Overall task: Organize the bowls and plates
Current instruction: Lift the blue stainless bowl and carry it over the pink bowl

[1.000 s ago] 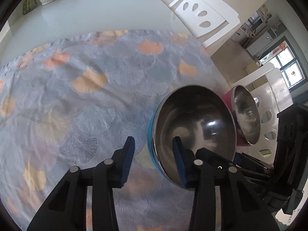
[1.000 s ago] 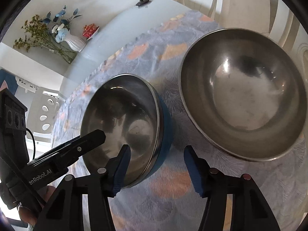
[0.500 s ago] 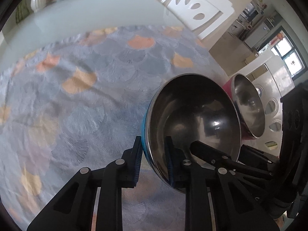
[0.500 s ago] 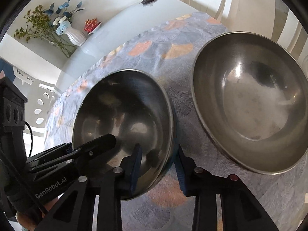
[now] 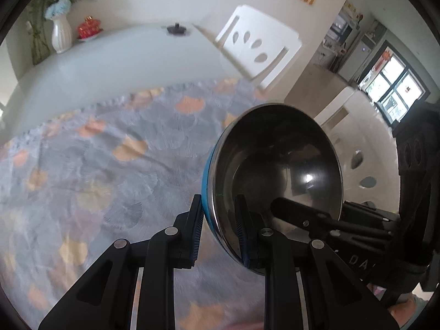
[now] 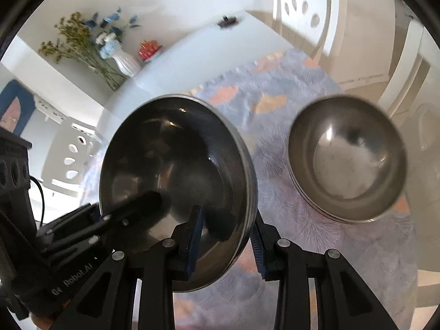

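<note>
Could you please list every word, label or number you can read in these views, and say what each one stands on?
"Ge Robot.AI": white lettering on the left gripper body, right wrist view; a letter after "Ge" is unclear.
"DA": partial white lettering on the right gripper body, left wrist view; the rest is cut off.
Nothing else is readable.

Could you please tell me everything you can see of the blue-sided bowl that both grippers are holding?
The blue bowl is round, with a bright blue outer wall and a shiny, empty steel inside. It hangs tilted above the patterned tablecloth. The left gripper and the right gripper each pinch its rim from opposite sides, one finger inside and one outside.
</note>
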Available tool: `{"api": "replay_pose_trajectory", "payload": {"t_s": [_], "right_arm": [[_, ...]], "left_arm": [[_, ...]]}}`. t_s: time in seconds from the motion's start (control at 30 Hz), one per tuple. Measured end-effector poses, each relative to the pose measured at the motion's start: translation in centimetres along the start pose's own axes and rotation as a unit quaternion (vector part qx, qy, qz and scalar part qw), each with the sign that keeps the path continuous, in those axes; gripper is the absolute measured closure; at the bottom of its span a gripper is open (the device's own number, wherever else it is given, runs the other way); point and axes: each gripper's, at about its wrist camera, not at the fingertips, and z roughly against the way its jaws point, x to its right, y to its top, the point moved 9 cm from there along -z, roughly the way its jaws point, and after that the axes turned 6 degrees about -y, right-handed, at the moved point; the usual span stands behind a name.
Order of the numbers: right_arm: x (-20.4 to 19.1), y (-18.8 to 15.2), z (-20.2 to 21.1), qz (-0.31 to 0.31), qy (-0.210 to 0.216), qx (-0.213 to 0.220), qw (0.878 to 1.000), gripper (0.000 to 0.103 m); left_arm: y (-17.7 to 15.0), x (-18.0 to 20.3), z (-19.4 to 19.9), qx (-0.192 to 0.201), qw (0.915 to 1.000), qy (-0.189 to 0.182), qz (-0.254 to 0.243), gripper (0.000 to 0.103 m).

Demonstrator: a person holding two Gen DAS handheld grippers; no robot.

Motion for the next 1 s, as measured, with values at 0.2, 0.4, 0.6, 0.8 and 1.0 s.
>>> {"api": "replay_pose_trajectory", "payload": {"t_s": [0.2, 0.4, 0.6, 0.8, 1.0], "right_arm": [[-2.8, -1.6, 5.9, 0.028, 0.01, 0.016, 0.999, 0.07], [-4.5, -6.4, 8.9, 0.046, 0.02, -0.009, 0.999, 0.07], [-4.5, -12.5, 8.2, 0.059, 0.027, -0.07, 0.995, 0.07], [-3.5, -17.6, 6.3, 0.065, 0.016, -0.132, 0.989, 0.07], [-3.1, -18.9, 5.1, 0.071, 0.003, -0.151, 0.986, 0.07]], "left_arm": [[-1.9, 2.2, 6.4, 0.045, 0.9988, -0.003, 0.018, 0.083], [-6.4, 3.5, 10.2, 0.054, 0.9978, 0.003, 0.039, 0.083], [-12.2, 3.6, 10.7, 0.028, 0.9975, 0.015, 0.064, 0.083], [-17.5, 2.7, 9.0, -0.011, 0.9941, 0.017, 0.107, 0.083], [-19.8, 2.2, 7.8, -0.027, 0.9909, 0.019, 0.131, 0.083]]}}
